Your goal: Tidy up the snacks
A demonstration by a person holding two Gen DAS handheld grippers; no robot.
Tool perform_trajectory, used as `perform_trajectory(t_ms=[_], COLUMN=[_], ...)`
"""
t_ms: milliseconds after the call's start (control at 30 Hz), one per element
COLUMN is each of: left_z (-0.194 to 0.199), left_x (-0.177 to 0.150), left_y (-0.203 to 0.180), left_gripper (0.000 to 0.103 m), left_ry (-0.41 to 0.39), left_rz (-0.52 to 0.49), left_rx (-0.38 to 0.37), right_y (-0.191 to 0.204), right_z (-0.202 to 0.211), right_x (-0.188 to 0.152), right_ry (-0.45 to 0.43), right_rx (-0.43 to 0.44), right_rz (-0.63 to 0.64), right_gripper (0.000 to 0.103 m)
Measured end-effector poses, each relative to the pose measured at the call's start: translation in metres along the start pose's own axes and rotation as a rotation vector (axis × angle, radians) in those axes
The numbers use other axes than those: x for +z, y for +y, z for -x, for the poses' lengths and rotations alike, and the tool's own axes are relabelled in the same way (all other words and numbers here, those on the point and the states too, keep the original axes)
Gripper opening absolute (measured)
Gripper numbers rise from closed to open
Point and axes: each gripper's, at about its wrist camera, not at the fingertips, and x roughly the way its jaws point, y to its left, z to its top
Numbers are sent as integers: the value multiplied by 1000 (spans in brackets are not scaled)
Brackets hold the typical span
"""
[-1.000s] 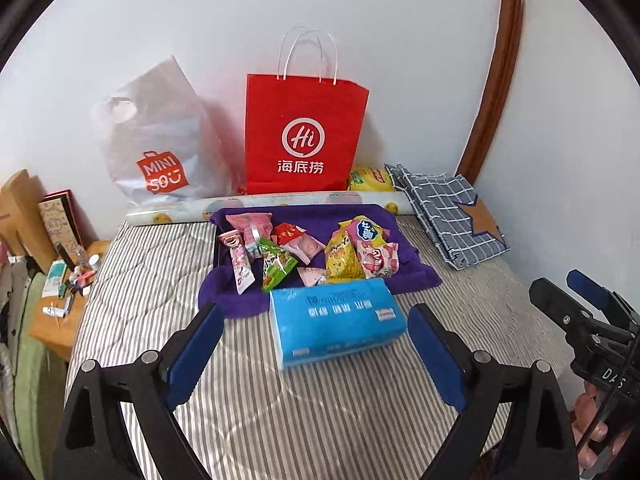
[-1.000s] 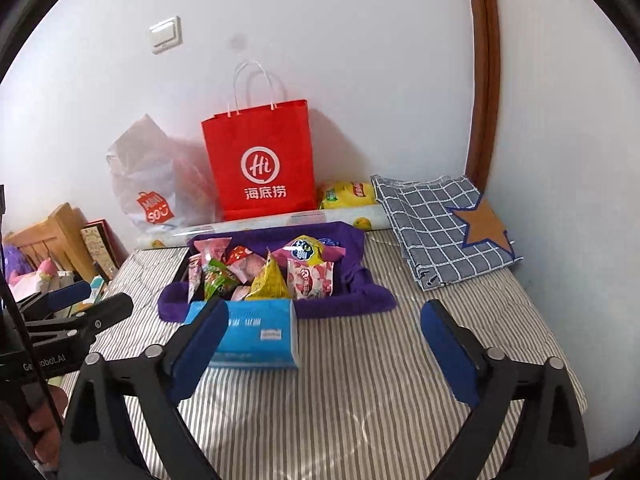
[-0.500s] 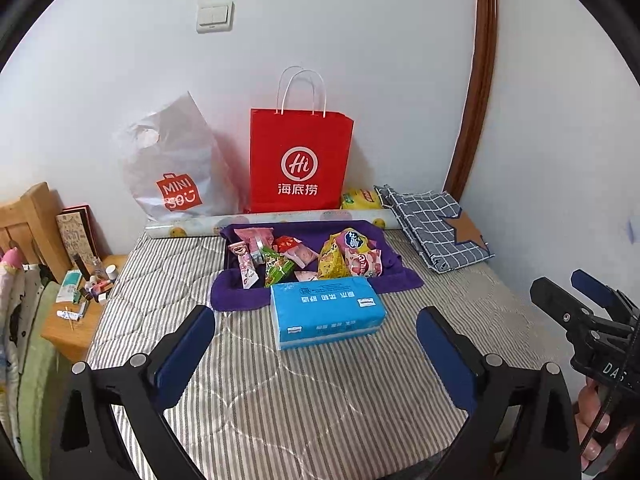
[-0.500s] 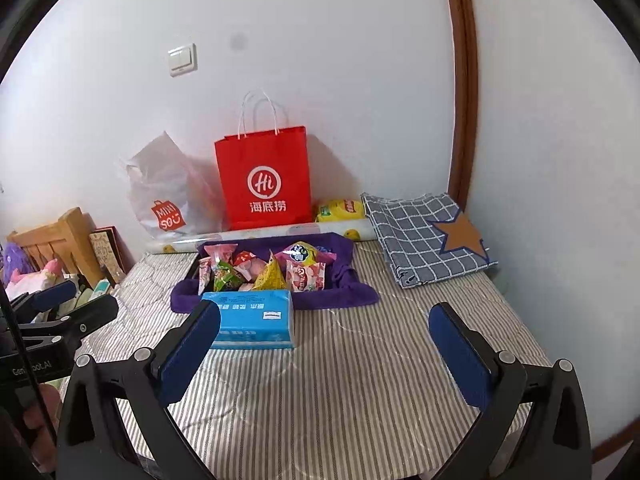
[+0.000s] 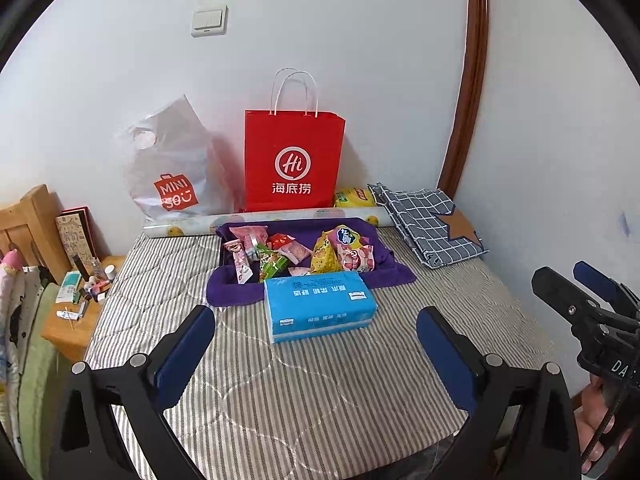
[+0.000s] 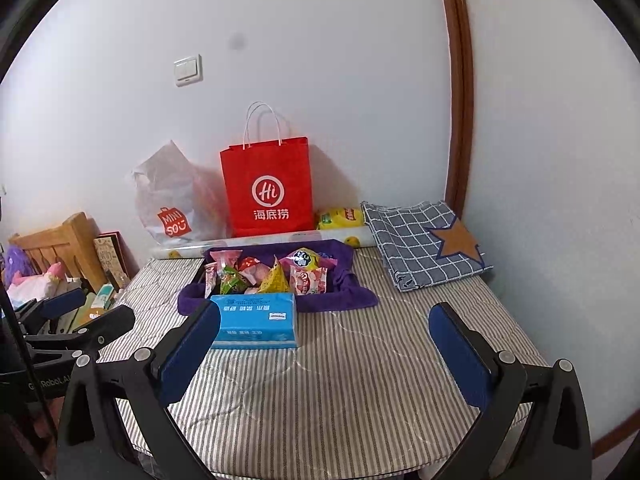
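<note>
- On the striped mattress (image 5: 320, 392), a blue tissue pack (image 5: 320, 306) lies just in front of a purple-lined tray (image 5: 312, 280); the two appear to touch.
- Snack packets (image 5: 300, 254) lie heaped inside the tray: pink, green, red and yellow wrappers.
- Left claw (image 5: 316, 344): jaws have just been opening and now stand spread wide, with nothing between them. The tissue pack lies just ahead of its fingertips, centred on the gap; the snacks lie further on, behind the pack.
- Right claw (image 6: 324, 340): jaws have just been opening, now spread wide and empty. Its left finger (image 6: 188, 354) overlaps the tissue pack's near corner in the right wrist view; contact cannot be confirmed. The snacks lie ahead and left of the gap.
- Behind the tray, a red paper bag (image 5: 294, 162) and a white plastic bag (image 5: 176, 168) stand against the wall.
- A checked cloth (image 5: 428, 224) lies folded at the far right.
</note>
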Motion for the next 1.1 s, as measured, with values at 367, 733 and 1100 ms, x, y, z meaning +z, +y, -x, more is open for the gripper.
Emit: perform_trajectory(t_ms=[367, 733, 1100], left_z=[-1, -1, -1], left_x=[0, 0, -2], left_y=[-1, 1, 4], left_gripper=[102, 102, 102], left_ry=[4, 6, 10], left_rz=[4, 9, 17], left_rx=[-1, 2, 4], right_y=[-2, -3, -1], right_z=[1, 2, 1], right_x=[-1, -2, -4], right_ry=[1, -1, 5], right_rx=[-1, 2, 3], right_rz=[-7, -5, -6], right_gripper=[103, 103, 103])
